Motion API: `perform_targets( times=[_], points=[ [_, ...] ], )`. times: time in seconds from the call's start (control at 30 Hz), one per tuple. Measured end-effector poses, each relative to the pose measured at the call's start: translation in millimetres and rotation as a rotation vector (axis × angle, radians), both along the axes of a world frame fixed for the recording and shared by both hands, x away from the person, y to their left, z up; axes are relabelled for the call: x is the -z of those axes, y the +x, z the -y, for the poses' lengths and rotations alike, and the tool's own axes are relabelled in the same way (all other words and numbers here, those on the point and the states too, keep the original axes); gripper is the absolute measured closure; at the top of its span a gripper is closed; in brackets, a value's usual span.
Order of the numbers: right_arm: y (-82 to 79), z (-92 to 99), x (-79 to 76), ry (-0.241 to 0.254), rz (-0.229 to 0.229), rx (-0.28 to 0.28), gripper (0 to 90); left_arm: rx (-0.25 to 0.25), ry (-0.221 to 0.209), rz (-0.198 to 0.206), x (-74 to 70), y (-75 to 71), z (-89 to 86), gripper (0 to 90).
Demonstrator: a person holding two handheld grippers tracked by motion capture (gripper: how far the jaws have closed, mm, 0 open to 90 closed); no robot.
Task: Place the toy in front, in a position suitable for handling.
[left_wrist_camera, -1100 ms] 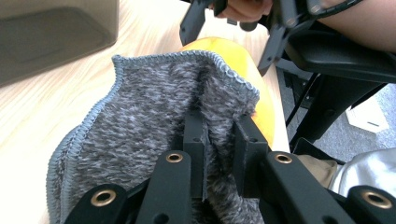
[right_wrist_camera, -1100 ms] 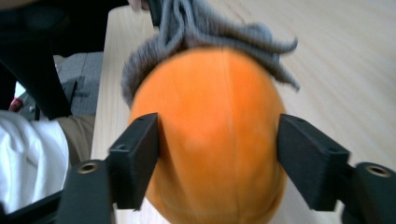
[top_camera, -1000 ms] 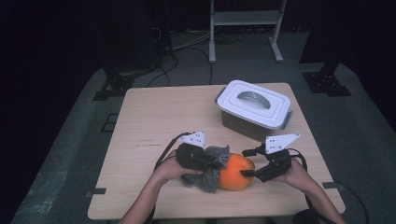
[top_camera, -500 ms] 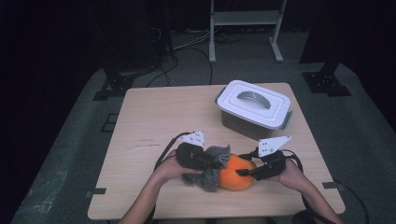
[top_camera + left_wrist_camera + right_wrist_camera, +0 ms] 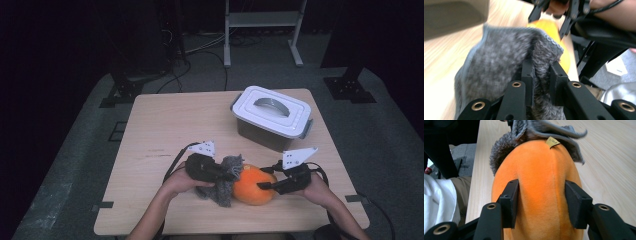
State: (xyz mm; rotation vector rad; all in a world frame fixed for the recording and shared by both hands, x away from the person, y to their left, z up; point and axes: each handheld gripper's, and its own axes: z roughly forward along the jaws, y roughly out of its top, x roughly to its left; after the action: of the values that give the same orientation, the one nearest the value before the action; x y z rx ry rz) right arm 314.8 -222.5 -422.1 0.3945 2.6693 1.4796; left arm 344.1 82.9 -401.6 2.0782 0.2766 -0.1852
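Small tag [image 5: 553, 142] on orange plush [image 5: 541, 192]: print unreadable (too small); plush base cut off.

Dark room, grey carpet floor [image 5: 380, 150], white metal rack [image 5: 262, 20] behind wooden table [image 5: 165, 130]

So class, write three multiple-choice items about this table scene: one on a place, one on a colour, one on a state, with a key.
1. Where does the white-lidded grey plastic box stand?
A. far right of the wooden table
B. near left corner
C. on the floor

2. What colour is the round plush toy?
A. green
B. orange
C. blue

3. What does the left gripper hold?
A. nothing
B. the box handle
C. the grey fuzzy cloth

Key: 1 A, the high view shows it there. 2 B, plain between the right gripper pads. 3 C, its jaws pinch a fold.
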Motion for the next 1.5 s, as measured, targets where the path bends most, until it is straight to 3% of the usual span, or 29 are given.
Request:
perform_targets(
  times=[0.27,0.33,0.4,0.5,0.73,0.93,1.07,1.2,1.27,1.4,1.5],
  points=[
    [-4.8,-21.1,-5.5,-0.028,0.048,-0.044,49.5,0.055,-0.002,0.048,-20.3,-3.4,25.1,76.7],
    [-5.3,-21.4,-5.6,-0.036,0.067,-0.055,49.9,0.056,0.031,0.059,-19.4,-3.9,27.8,76.7],
    [-5.4,-17.8,-4.5,-0.034,0.062,-0.051,50.2,0.051,0.046,0.052,-15.0,-2.9,25.7,76.8],
    [-5.6,-10.7,-1.1,-0.021,0.054,-0.040,50.7,0.029,0.031,0.021,-7.4,-0.5,16.9,76.8],
    [-6.8,1.6,2.0,-0.010,0.034,-0.018,50.3,-0.007,0.043,0.004,2.5,-1.9,-2.5,76.7],
    [-6.3,-4.7,-11.2,-0.007,0.021,0.003,29.1,0.001,0.021,-0.008,6.1,-3.7,-3.0,76.7],
    [-7.1,-17.6,-22.4,-0.033,0.046,-0.014,25.8,0.016,0.021,-0.002,2.3,-5.7,3.1,76.7],
    [-2.5,-35.4,-24.5,-0.098,0.052,-0.033,22.6,0.024,0.023,0.010,0.3,-6.4,7.1,76.7],
    [-0.2,-41.1,-23.1,-0.119,0.047,-0.035,23.2,0.018,0.027,0.008,1.6,-6.2,5.8,76.7],
    [1.1,-40.5,-19.1,-0.133,0.029,-0.033,37.9,0.006,0.017,-0.009,7.6,-3.5,-2.1,76.7],
    [0.1,-34.8,-16.1,-0.133,0.029,-0.038,45.1,-0.012,0.055,-0.012,15.1,-3.1,-7.4,76.0]
  ],
)
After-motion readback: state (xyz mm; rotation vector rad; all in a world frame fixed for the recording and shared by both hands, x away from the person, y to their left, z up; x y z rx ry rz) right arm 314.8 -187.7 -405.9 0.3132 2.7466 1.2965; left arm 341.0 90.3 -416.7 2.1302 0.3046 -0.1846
